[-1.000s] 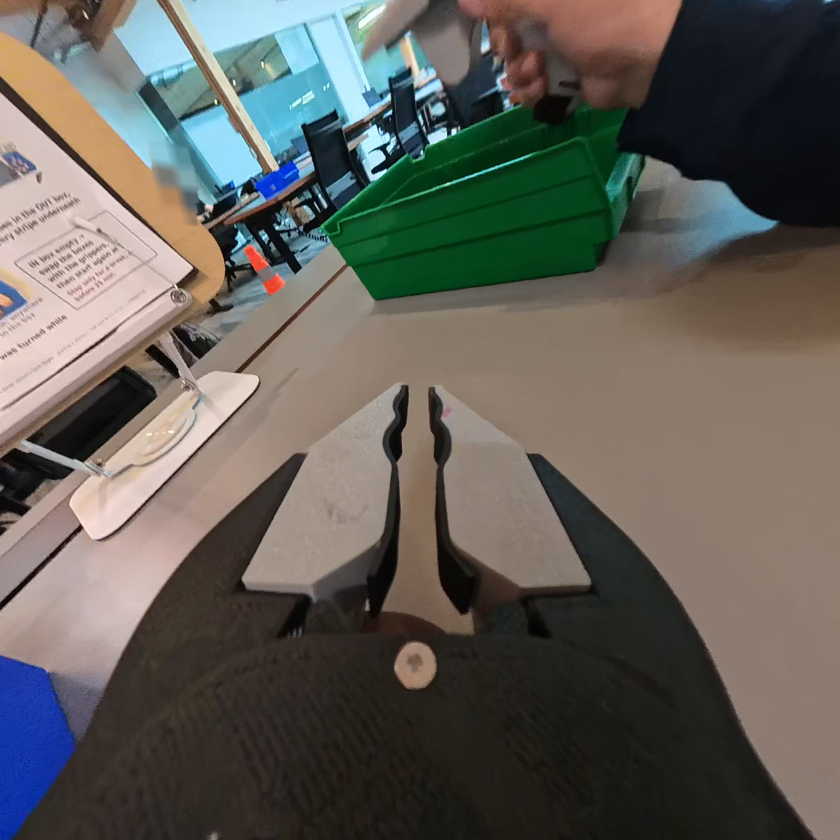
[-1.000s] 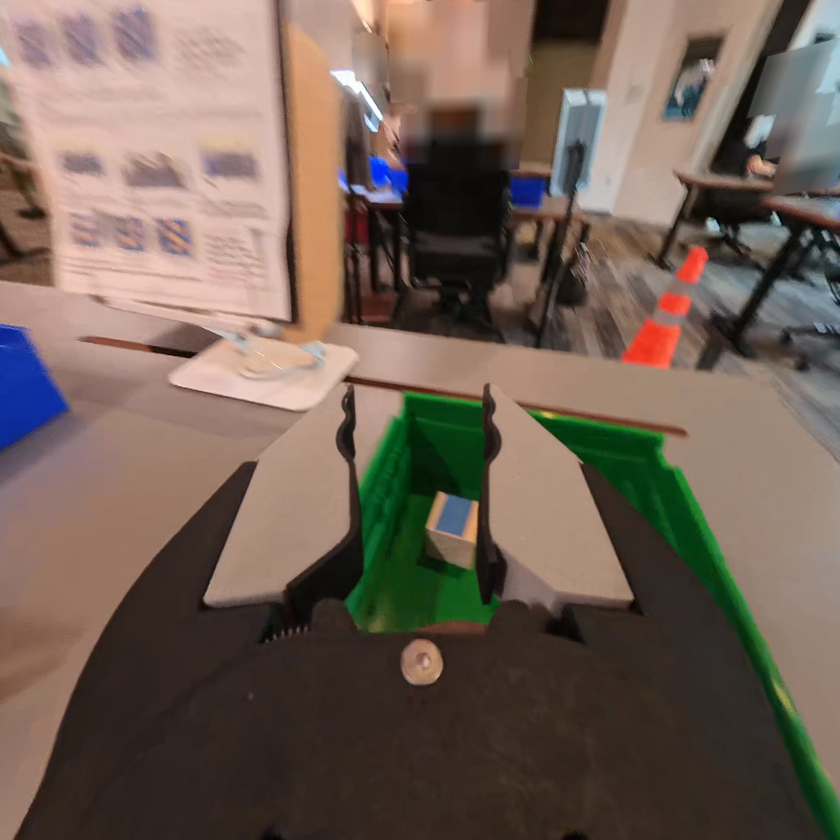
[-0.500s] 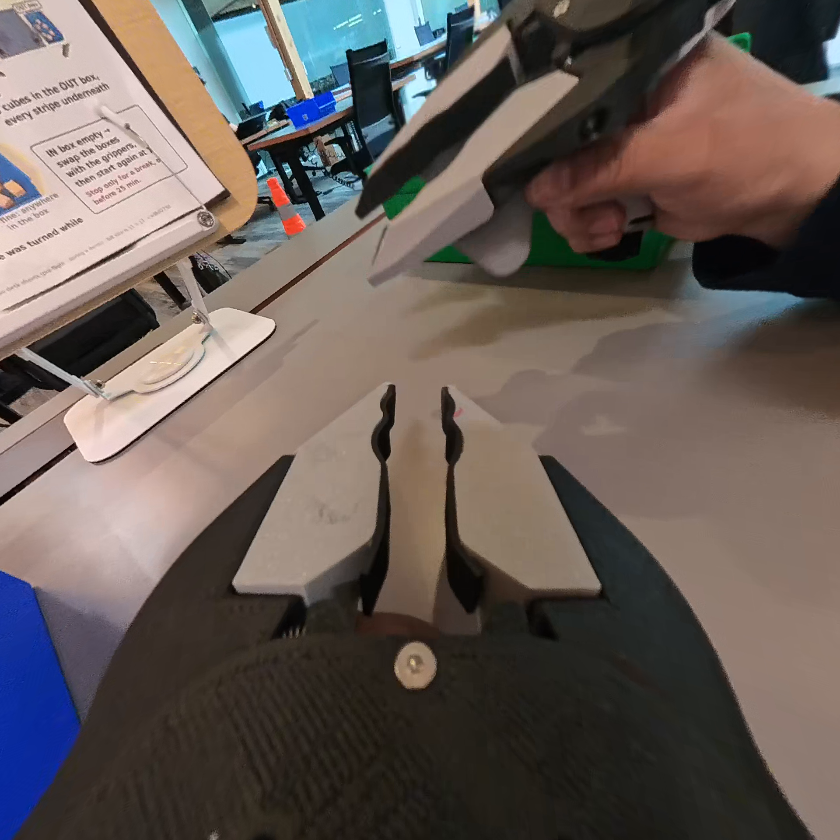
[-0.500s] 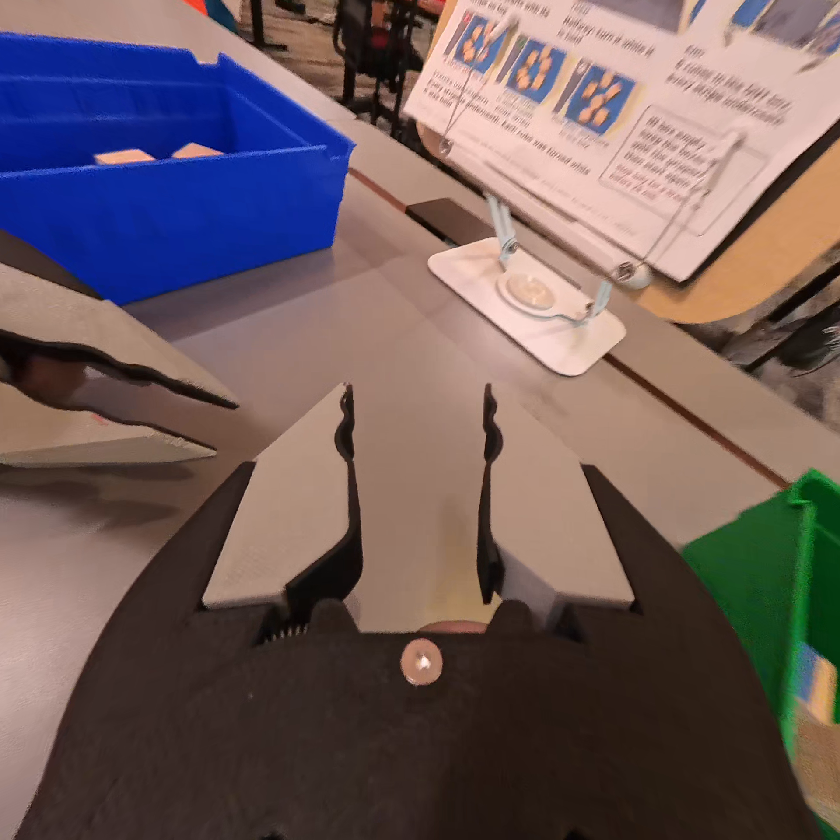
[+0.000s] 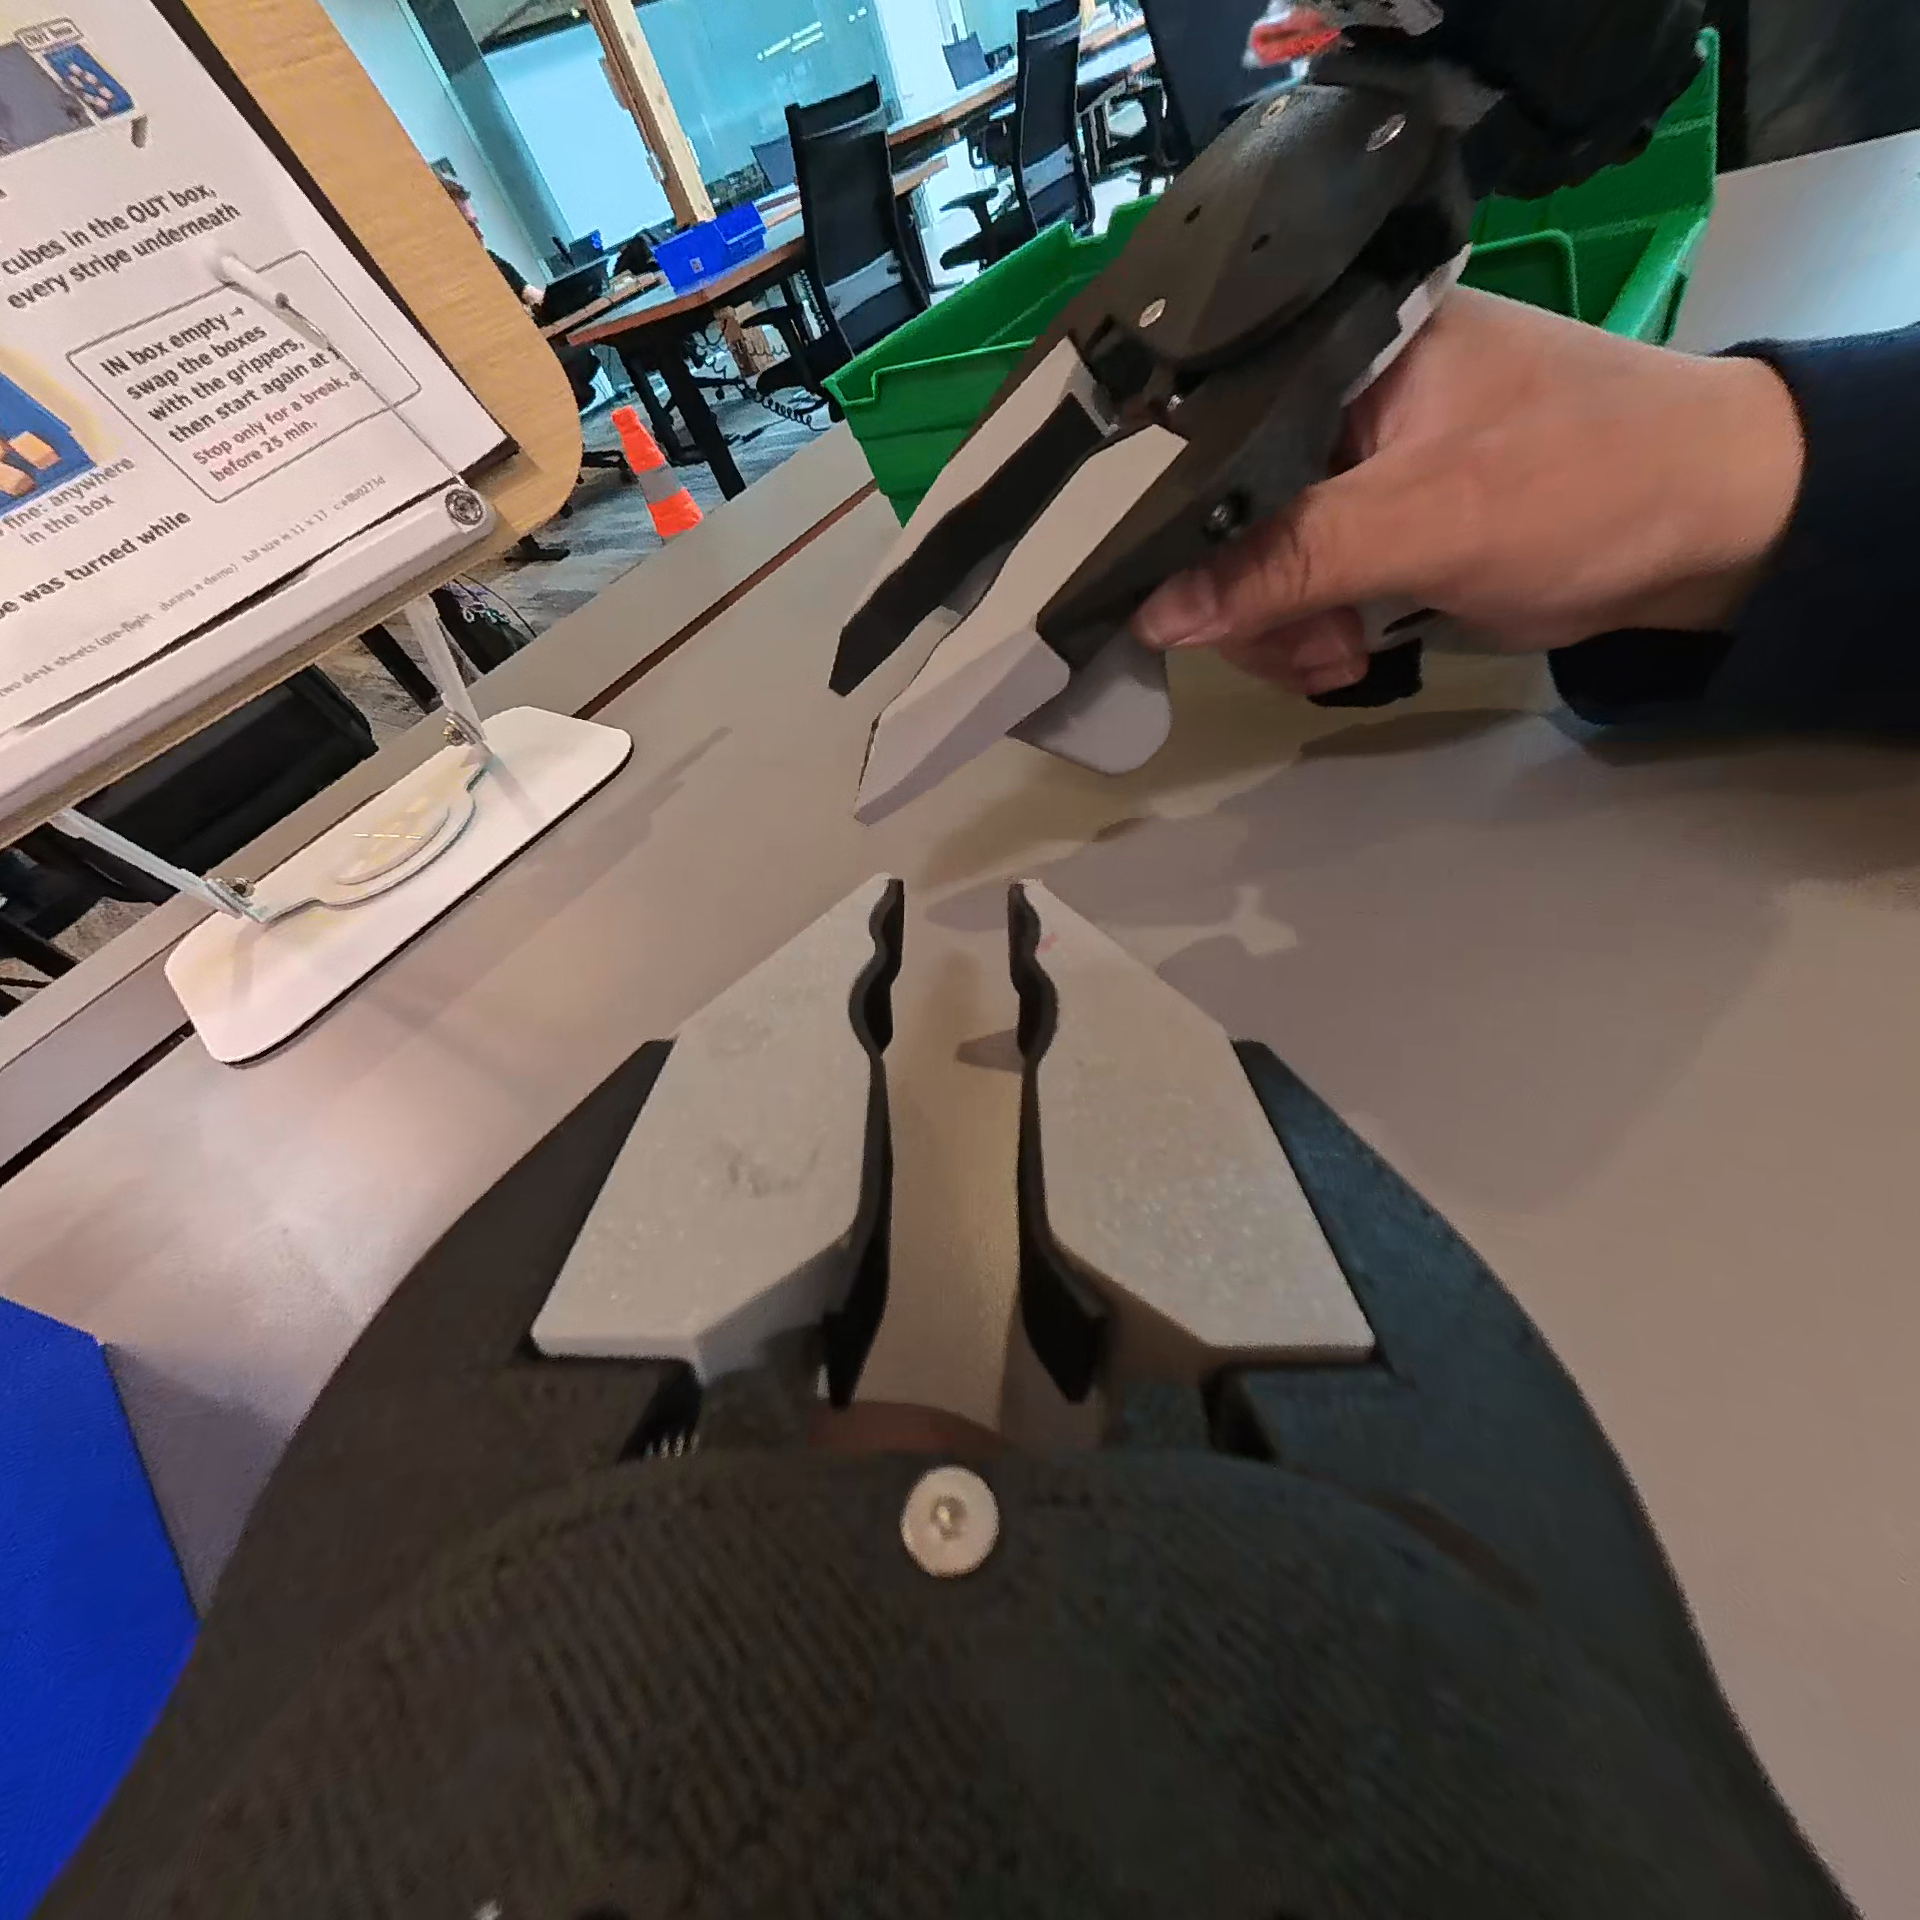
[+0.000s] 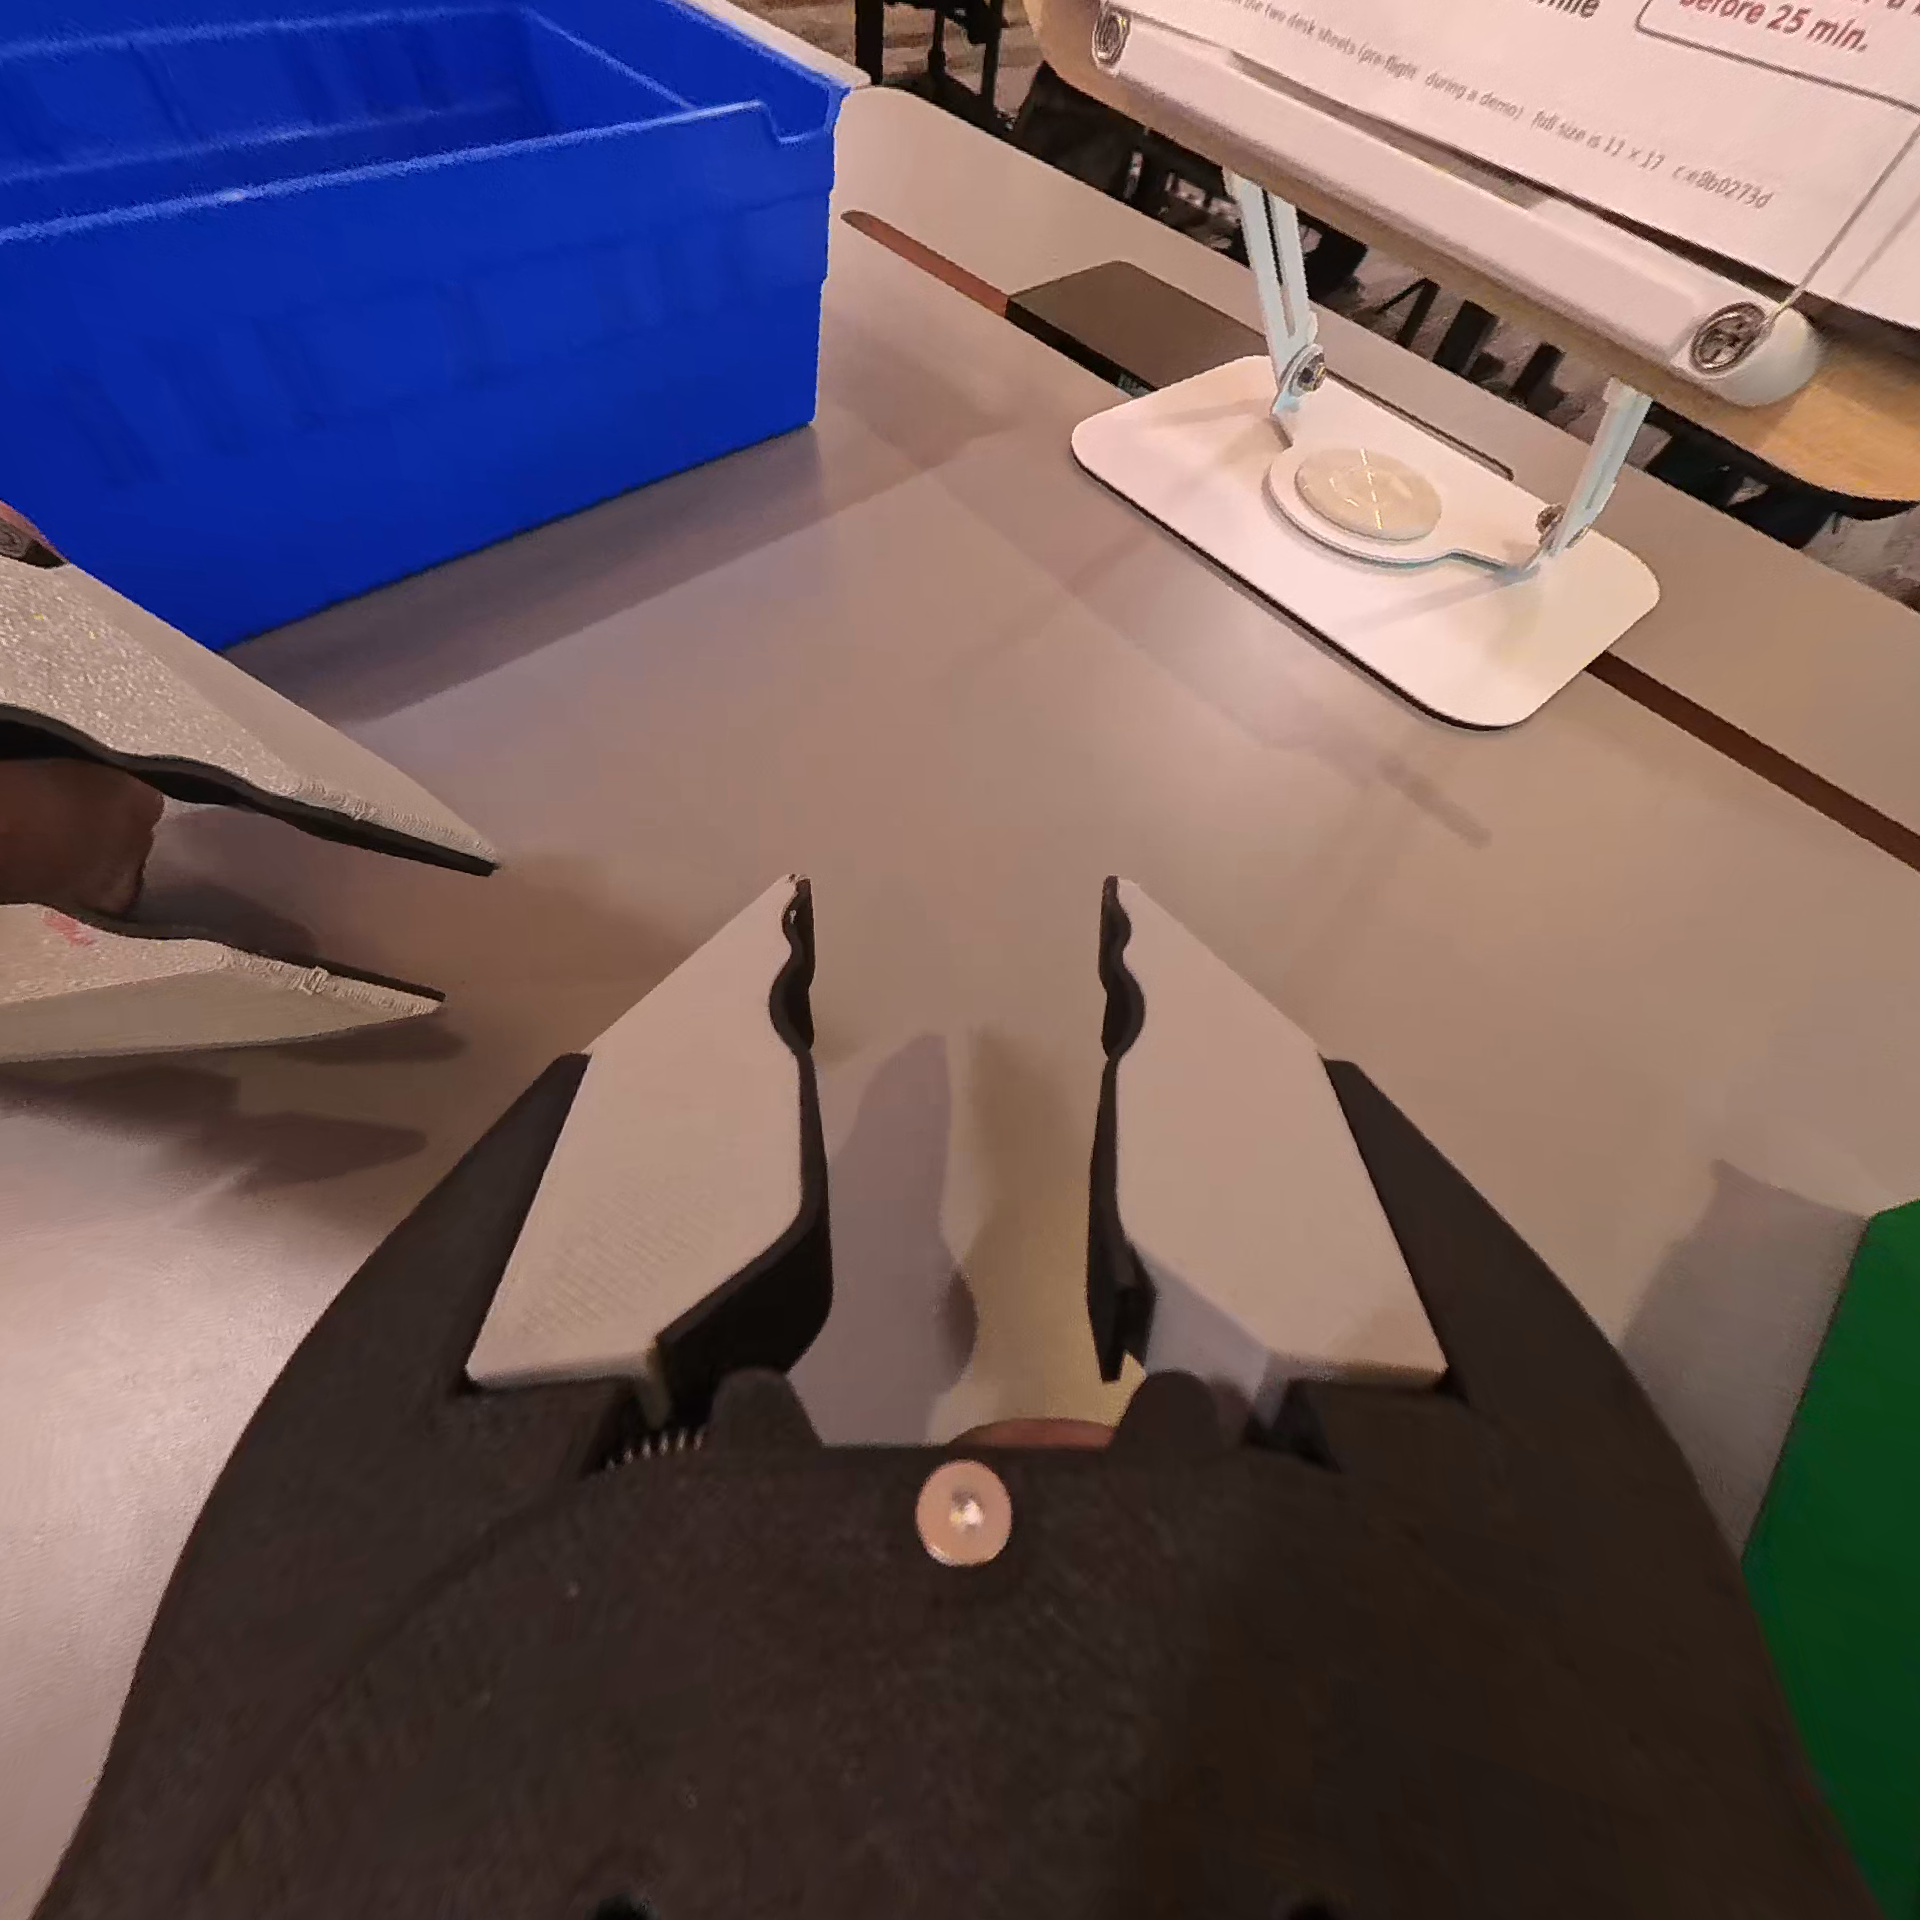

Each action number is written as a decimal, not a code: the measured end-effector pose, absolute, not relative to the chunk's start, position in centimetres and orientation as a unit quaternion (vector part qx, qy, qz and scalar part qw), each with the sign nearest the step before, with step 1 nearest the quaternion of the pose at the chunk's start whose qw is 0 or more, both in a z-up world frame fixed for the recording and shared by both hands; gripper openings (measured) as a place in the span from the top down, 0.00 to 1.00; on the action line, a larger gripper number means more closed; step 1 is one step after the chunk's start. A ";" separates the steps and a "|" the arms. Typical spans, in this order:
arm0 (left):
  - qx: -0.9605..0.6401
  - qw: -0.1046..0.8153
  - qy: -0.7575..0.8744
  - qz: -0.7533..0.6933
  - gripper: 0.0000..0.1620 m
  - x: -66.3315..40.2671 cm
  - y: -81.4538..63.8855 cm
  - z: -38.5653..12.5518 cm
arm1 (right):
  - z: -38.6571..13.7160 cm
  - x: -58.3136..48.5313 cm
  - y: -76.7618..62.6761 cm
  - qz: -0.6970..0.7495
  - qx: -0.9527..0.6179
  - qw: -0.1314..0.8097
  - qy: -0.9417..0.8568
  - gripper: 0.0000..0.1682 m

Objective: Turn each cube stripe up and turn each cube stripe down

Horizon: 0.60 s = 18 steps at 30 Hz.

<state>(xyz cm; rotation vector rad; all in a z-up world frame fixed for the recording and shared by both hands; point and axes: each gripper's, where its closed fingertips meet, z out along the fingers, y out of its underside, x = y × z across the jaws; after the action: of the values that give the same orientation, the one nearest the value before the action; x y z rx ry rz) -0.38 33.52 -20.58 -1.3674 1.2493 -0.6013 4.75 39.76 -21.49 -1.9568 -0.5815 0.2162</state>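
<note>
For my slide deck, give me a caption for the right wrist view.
Open, empty right gripper above the grey table, between blue bin and white document stand.

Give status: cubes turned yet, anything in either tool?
Done: nothing these views can confirm; no cube is visible. In hand: nothing. The left tool and right tool are open and empty over the bare grey table. Left: the turning itself; the visible parts of the blue bin and green bin show no cubes.
</note>
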 end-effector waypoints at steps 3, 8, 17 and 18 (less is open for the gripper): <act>-0.582 0.561 0.531 -0.253 0.89 -0.4 33.6 -20.7 | -21.4 4.8 39.7 0.093 -0.815 0.520 -0.240 0.69; -0.581 0.561 0.535 -0.249 0.89 -0.3 33.5 -20.8 | -21.8 4.8 39.8 0.085 -0.818 0.513 -0.246 0.69; -0.580 0.561 0.537 -0.246 0.89 -0.3 33.5 -20.8 | -21.7 4.9 39.8 0.069 -0.815 0.517 -0.251 0.70; -0.580 0.561 0.538 -0.246 0.89 -0.3 33.5 -20.8 | -21.8 4.9 39.8 0.069 -0.816 0.517 -0.251 0.70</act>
<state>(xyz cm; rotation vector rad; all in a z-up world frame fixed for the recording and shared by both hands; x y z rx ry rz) -0.32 33.50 -20.84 -1.3662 1.2669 -0.5789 4.95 39.81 -21.77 -1.9579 -0.6028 0.1666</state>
